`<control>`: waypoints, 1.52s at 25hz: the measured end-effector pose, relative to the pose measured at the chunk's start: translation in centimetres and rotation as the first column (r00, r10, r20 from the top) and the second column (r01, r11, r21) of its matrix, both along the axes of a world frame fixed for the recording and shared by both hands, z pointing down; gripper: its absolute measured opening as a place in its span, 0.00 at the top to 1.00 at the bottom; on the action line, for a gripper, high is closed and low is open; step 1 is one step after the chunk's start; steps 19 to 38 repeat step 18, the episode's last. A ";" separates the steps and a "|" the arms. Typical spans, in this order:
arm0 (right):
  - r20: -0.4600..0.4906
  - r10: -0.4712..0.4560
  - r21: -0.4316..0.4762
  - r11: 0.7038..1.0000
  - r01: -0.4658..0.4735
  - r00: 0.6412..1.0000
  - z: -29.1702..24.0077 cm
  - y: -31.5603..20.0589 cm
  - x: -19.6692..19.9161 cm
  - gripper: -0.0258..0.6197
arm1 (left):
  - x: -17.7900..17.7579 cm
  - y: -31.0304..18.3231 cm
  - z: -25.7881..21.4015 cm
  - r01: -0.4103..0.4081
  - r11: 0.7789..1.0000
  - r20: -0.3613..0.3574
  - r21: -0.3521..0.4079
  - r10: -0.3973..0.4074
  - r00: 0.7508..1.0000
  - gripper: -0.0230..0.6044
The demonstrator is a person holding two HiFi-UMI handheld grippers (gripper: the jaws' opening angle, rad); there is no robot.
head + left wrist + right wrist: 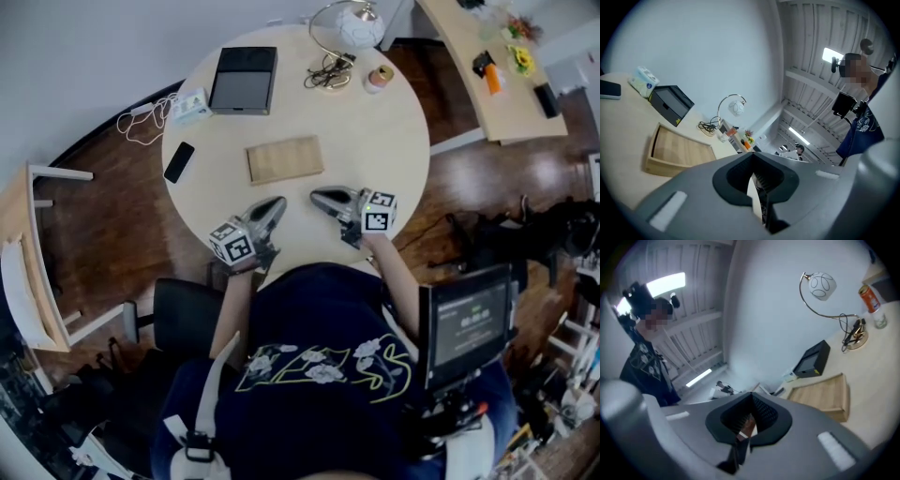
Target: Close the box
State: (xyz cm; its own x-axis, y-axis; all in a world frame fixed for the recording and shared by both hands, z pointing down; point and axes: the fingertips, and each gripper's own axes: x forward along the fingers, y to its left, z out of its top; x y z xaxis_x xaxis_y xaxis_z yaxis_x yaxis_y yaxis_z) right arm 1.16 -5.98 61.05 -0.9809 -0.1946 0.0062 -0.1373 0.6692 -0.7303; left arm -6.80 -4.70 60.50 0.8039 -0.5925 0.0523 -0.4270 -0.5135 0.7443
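A shallow wooden box (285, 158) lies open-topped in the middle of the round table (394, 141); it also shows as the wooden box (677, 152) and the wooden box (825, 397). Behind it, at the back left, sits a black box (243, 80) with its lid down. My left gripper (277, 203) and right gripper (319, 197) sit low near the table's front edge, tips pointing toward each other, just short of the wooden box. The jaws of the left gripper (752, 157) and the right gripper (751, 397) are shut with nothing between them.
A dark phone (178, 161), a tissue pack (191, 105) and a white cable (141, 120) lie at the table's left. At the back stand a lamp (356, 26), a tangle of cords (328, 73) and a tape roll (380, 77). A white chair (37, 272) stands left.
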 end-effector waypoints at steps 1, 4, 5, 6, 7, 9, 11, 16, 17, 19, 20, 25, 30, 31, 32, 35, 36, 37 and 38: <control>-0.038 0.008 0.014 1.000 -0.007 0.999 0.9 1.4 -0.2 0.97 | 1.0 0.8 -0.2 -0.012 1.000 0.006 0.005 0.012 1.000 0.96; -0.089 0.010 0.018 1.000 -0.009 0.996 1.6 3.4 -0.6 0.97 | 3.1 2.2 -0.4 -0.054 0.998 0.042 0.021 0.053 0.998 0.96; -0.096 -0.003 0.032 0.999 0.006 0.995 1.3 3.6 -0.9 0.97 | 3.4 2.5 -0.3 -0.079 0.997 0.055 0.025 0.077 0.996 0.96; -0.099 -0.010 0.042 0.999 0.015 0.995 0.9 3.8 -1.1 0.97 | 3.5 2.8 -0.2 -0.097 0.995 0.063 0.029 0.095 0.994 0.96; -0.098 -0.013 0.047 0.999 0.018 0.995 0.7 3.9 -1.2 0.97 | 3.5 2.9 -0.2 -0.104 0.994 0.065 0.032 0.101 0.993 0.96; -0.099 -0.018 0.051 0.998 0.023 0.995 0.6 4.5 -1.4 0.97 | 3.2 2.9 -0.4 -0.093 0.995 0.063 0.034 0.091 0.994 0.96; -0.098 -0.030 0.046 0.998 0.035 0.995 0.7 5.2 -1.6 0.97 | 2.9 3.0 -0.5 -0.079 0.996 0.064 0.038 0.077 0.995 0.96; -0.098 -0.024 0.022 0.999 0.027 0.995 1.3 5.8 -1.3 0.97 | 2.6 4.3 0.0 -0.073 0.997 0.078 0.020 0.071 0.994 0.96; -0.098 -0.019 0.019 1.000 0.021 0.995 1.3 5.8 -1.2 0.97 | 2.6 4.7 0.3 -0.077 0.997 0.082 0.018 0.076 0.994 0.96; -0.099 -0.013 0.017 1.000 0.015 0.995 1.3 5.7 -1.2 0.97 | 2.6 5.1 0.6 -0.082 0.997 0.086 0.016 0.080 0.993 0.96; -0.099 -0.013 0.017 1.000 0.015 0.995 1.3 5.7 -1.2 0.97 | 2.6 5.1 0.6 -0.082 0.997 0.086 0.016 0.080 0.993 0.96; -0.099 -0.013 0.017 1.000 0.015 0.995 1.3 5.7 -1.2 0.97 | 2.6 5.1 0.6 -0.082 0.997 0.086 0.016 0.080 0.993 0.96; -0.099 -0.013 0.017 1.000 0.015 0.995 1.3 5.7 -1.2 0.97 | 2.6 5.1 0.6 -0.082 0.997 0.086 0.016 0.080 0.993 0.96; -0.099 -0.013 0.017 1.000 0.015 0.995 1.3 5.7 -1.2 0.97 | 2.6 5.1 0.6 -0.082 0.997 0.086 0.016 0.080 0.993 0.96; -0.099 -0.013 0.017 1.000 0.015 0.995 1.3 5.7 -1.2 0.97 | 2.6 5.1 0.6 -0.082 0.997 0.086 0.016 0.080 0.993 0.96; -0.099 -0.013 0.017 1.000 0.015 0.995 1.3 5.7 -1.2 0.97 | 2.6 5.1 0.6 -0.082 0.997 0.086 0.016 0.080 0.993 0.96; -0.099 -0.013 0.017 1.000 0.015 0.995 1.3 5.7 -1.2 0.97 | 2.6 5.1 0.6 -0.082 0.997 0.086 0.016 0.080 0.993 0.96; -0.099 -0.013 0.017 1.000 0.015 0.995 1.3 5.7 -1.2 0.97 | 2.6 5.1 0.6 -0.082 0.997 0.086 0.016 0.080 0.993 0.96; -0.099 -0.013 0.017 1.000 0.015 0.995 1.3 5.7 -1.2 0.97 | 2.6 5.1 0.6 -0.082 0.997 0.086 0.016 0.080 0.993 0.96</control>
